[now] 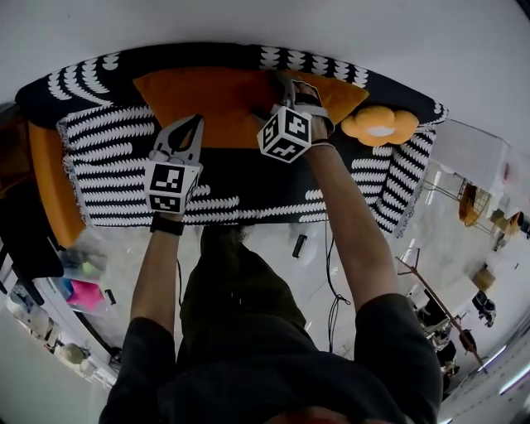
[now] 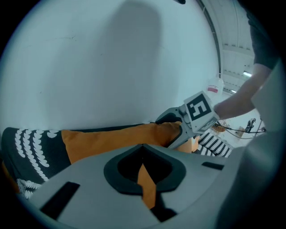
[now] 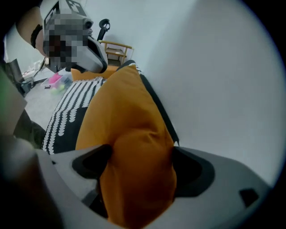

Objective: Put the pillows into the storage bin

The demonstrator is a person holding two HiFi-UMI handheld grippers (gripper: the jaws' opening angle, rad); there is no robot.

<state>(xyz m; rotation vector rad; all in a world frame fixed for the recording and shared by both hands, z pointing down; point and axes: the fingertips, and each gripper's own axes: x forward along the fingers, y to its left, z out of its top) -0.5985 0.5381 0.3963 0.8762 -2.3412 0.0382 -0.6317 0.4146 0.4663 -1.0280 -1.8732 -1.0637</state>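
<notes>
Found the long orange pillow (image 1: 217, 98) lying along the back of the sofa (image 1: 50, 91), against the white wall (image 1: 248, 21) and on top of the black-and-white patterned cover (image 1: 116, 157). Saw its right end bulging up into the right claw (image 1: 300, 86). Found that claw spread wide, with orange cloth filling the gap from side to side. Could not tell how hard the pads pressed.

Noted the left claw (image 1: 195, 122) over the cover, just at the pillow's front edge. Found it drawn almost together, with only a thin slit left. Caught a sliver of orange in that slit in the left gripper view. Could not tell whether cloth was pinched there or merely seen through.

Logged only square black-and-white patterns on the marker cubes (image 1: 286, 134). Spotted a white jug (image 2: 215, 86) with a reddish label far off in the left gripper view, its print too small to read.

Noted a flower-shaped orange cushion (image 1: 380, 125) with a pale centre at the sofa's right end, apart from the long pillow. Noted another orange cushion (image 1: 48, 186) at the left end. Saw a small dark object (image 1: 299, 246) and a black cable (image 1: 333, 290) on the pale floor (image 1: 273, 244) in front of the sofa, beside the person's legs (image 1: 232, 281).

Lost part of the pillow's right half behind the right claw and its cube in the head view. Could not sort out the clutter at that view's left and right edges: too small and warped.
</notes>
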